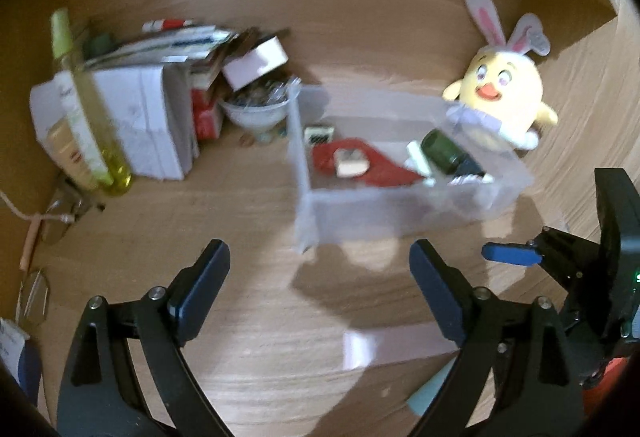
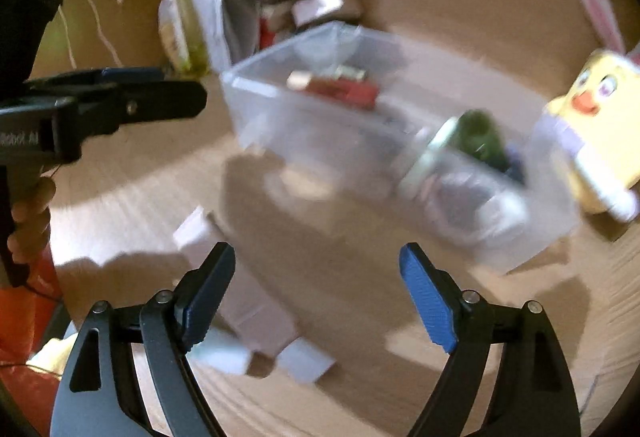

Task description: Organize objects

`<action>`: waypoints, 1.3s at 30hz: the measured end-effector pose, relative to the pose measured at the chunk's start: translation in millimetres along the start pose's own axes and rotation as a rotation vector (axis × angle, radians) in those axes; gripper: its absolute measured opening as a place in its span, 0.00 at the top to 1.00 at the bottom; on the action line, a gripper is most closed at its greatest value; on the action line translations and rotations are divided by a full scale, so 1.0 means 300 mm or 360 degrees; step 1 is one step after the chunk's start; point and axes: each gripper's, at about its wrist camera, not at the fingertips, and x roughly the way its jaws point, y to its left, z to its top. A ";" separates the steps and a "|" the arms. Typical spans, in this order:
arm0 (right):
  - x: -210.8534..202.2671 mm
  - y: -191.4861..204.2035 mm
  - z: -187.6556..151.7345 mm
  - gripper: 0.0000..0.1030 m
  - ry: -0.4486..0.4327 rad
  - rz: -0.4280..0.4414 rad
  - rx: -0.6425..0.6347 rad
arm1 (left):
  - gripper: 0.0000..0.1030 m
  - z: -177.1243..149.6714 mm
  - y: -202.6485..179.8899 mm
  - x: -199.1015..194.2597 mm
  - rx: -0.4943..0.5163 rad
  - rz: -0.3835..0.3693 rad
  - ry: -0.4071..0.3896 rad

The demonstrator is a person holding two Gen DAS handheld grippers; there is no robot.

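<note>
A clear plastic bin (image 1: 308, 197) stands mid-table and holds a red flat item (image 1: 380, 165), a dark green bottle (image 1: 444, 149) and small white pieces. A yellow plush chick with bunny ears (image 1: 504, 93) sits against the bin's far right corner. My left gripper (image 1: 320, 285) is open over bare wood in front of the bin, with nothing between its fingers. My right gripper (image 2: 316, 277) is also open and empty, over pale flat boxes (image 2: 256, 309) near the blurred bin (image 2: 256, 109). The right gripper's blue pad (image 1: 510, 255) shows at the bin's right.
Back left is a pile of white boxes (image 1: 132, 117), books, a bowl of small items (image 1: 256, 109) and a yellow-green bottle (image 1: 88, 109). Eyeglasses (image 1: 60, 221) lie near the left edge. A hand (image 2: 28, 217) holds the left gripper. Wooden walls enclose the table.
</note>
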 end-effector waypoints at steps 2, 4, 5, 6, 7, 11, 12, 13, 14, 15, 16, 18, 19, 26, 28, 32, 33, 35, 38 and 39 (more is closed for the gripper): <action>0.013 0.021 -0.016 0.20 0.0028 0.0015 -0.0015 | 0.11 -0.029 0.013 0.003 -0.0002 0.0027 0.0026; 0.013 0.039 -0.028 0.20 0.0042 0.0024 -0.0045 | 0.11 -0.057 0.024 0.006 -0.0005 0.0042 0.0052; 0.011 0.045 -0.032 0.20 0.0042 0.0020 -0.0057 | 0.11 -0.068 0.028 0.007 -0.0008 0.0046 0.0062; 0.008 0.054 -0.038 0.20 0.0035 0.0001 -0.0075 | 0.11 -0.080 0.031 0.006 -0.0010 0.0051 0.0072; 0.006 0.060 -0.042 0.20 0.0031 -0.0014 -0.0087 | 0.11 -0.094 0.034 0.006 -0.0009 0.0061 0.0079; 0.013 0.073 -0.052 0.20 0.0061 -0.0028 -0.0119 | 0.11 -0.136 0.027 -0.006 0.0025 0.0092 0.0096; 0.018 0.071 -0.053 0.20 0.0081 -0.0021 -0.0119 | 0.11 -0.139 0.026 -0.009 0.0030 0.0089 0.0097; 0.022 0.071 -0.054 0.22 0.0093 -0.0014 -0.0118 | 0.11 -0.147 0.022 -0.015 0.0037 0.0082 0.0097; 0.027 0.070 -0.054 0.22 0.0104 -0.0010 -0.0117 | 0.11 -0.152 0.020 -0.019 0.0041 0.0077 0.0096; 0.035 0.071 -0.053 0.23 0.0119 -0.0006 -0.0116 | 0.11 -0.161 0.016 -0.025 0.0045 0.0065 0.0097; 0.039 0.071 -0.052 0.24 0.0126 -0.0005 -0.0113 | 0.11 -0.165 0.013 -0.028 0.0049 0.0057 0.0099; 0.053 0.067 -0.048 0.35 0.0143 0.0002 -0.0101 | 0.11 -0.178 0.004 -0.031 0.0063 0.0046 0.0105; 0.056 0.067 -0.047 0.41 0.0149 -0.0002 -0.0100 | 0.11 -0.185 -0.003 -0.032 0.0072 0.0038 0.0111; 0.022 0.035 -0.069 0.81 0.0128 -0.0037 -0.0072 | 0.11 -0.224 -0.072 -0.003 0.0147 -0.0089 0.0192; 0.014 0.010 -0.082 0.81 0.0120 -0.0056 -0.0037 | 0.11 -0.233 -0.106 0.006 0.0188 -0.0131 0.0215; -0.013 -0.025 -0.117 0.81 0.0107 -0.0092 0.0025 | 0.11 -0.246 -0.172 0.020 0.0263 -0.0226 0.0263; -0.020 -0.032 -0.123 0.82 0.0103 -0.0097 0.0041 | 0.11 -0.248 -0.188 0.023 0.0282 -0.0246 0.0274; -0.037 -0.046 -0.139 0.82 0.0091 -0.0102 0.0077 | 0.11 -0.256 -0.224 0.034 0.0327 -0.0285 0.0301; -0.058 -0.067 -0.159 0.83 0.0077 -0.0094 0.0126 | 0.11 -0.268 -0.264 0.052 0.0377 -0.0304 0.0330; -0.062 -0.071 -0.163 0.83 0.0073 -0.0091 0.0139 | 0.11 -0.271 -0.276 0.059 0.0394 -0.0306 0.0339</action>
